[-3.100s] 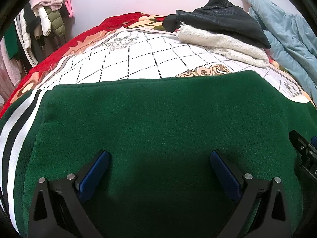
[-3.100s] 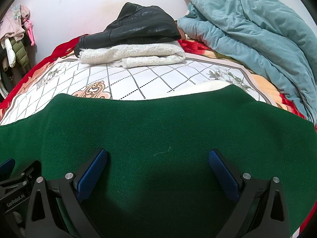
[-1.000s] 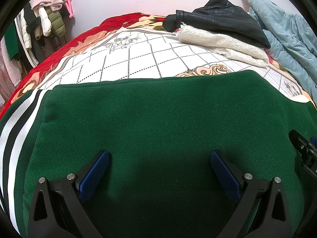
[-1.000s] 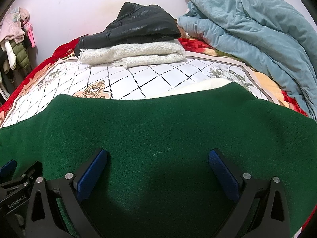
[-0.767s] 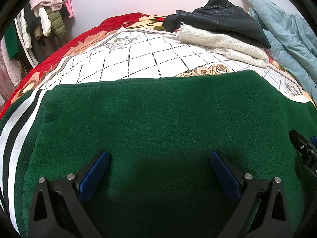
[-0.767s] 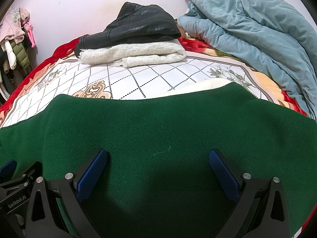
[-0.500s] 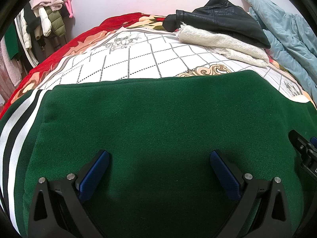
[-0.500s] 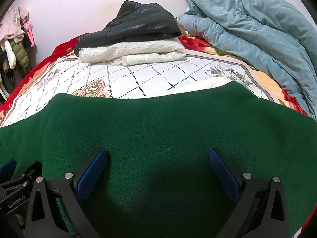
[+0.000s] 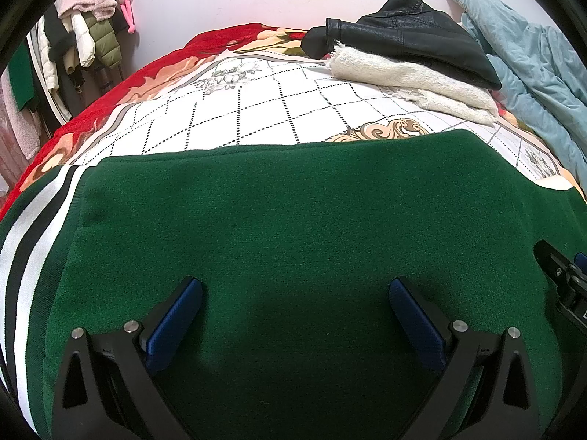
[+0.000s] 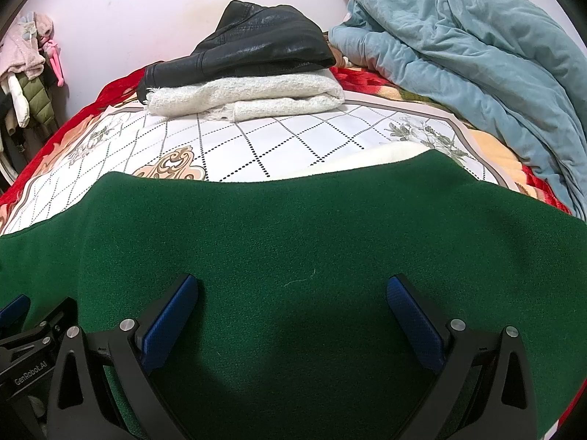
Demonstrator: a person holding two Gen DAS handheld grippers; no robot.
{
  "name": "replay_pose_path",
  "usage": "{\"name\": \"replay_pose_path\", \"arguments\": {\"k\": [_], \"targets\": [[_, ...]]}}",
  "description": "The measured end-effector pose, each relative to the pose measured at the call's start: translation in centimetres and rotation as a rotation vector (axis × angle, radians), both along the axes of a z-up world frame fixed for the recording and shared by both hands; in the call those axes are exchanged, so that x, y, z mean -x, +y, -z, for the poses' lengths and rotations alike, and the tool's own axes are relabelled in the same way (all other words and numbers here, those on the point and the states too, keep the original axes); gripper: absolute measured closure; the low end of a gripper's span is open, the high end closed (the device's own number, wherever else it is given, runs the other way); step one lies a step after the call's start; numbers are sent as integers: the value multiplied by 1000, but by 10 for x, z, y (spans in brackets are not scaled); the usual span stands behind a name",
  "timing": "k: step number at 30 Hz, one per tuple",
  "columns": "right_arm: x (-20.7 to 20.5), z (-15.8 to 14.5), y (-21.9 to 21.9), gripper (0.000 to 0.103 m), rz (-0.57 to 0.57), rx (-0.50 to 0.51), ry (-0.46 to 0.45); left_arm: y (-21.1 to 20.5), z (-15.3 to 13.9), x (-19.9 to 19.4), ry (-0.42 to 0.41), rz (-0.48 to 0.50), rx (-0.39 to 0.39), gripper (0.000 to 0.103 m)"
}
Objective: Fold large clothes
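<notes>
Left tongs (image 9: 295, 315) and right tongs (image 10: 292, 311) both spread wide, hovering side by side low over the green jacket (image 9: 293, 220), pinching nothing. Jacket lying flat on the bed (image 9: 238, 110), filling the near half under both tongs, striped ribbed hem (image 9: 25, 227) out left. Looking like thick, soft, fairly heavy felt, likely drooping when lifted; gripping best at hem corners or the far folded edge. Folded cream sweater (image 10: 249, 99) and black leather jacket (image 10: 256, 47) sitting well apart behind.
</notes>
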State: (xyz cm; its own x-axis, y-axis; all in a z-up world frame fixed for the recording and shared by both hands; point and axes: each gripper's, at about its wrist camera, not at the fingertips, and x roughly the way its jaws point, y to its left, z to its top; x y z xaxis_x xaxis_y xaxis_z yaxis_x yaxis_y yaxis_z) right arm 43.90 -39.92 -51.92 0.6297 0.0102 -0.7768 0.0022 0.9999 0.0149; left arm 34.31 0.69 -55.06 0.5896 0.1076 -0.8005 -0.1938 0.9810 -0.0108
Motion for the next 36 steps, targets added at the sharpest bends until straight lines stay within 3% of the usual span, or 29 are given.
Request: {"name": "replay_pose_path", "arguments": {"k": [36], "targets": [[-2, 3, 1, 0, -10, -4, -14, 0, 0, 0, 0, 0, 0, 0]]}}
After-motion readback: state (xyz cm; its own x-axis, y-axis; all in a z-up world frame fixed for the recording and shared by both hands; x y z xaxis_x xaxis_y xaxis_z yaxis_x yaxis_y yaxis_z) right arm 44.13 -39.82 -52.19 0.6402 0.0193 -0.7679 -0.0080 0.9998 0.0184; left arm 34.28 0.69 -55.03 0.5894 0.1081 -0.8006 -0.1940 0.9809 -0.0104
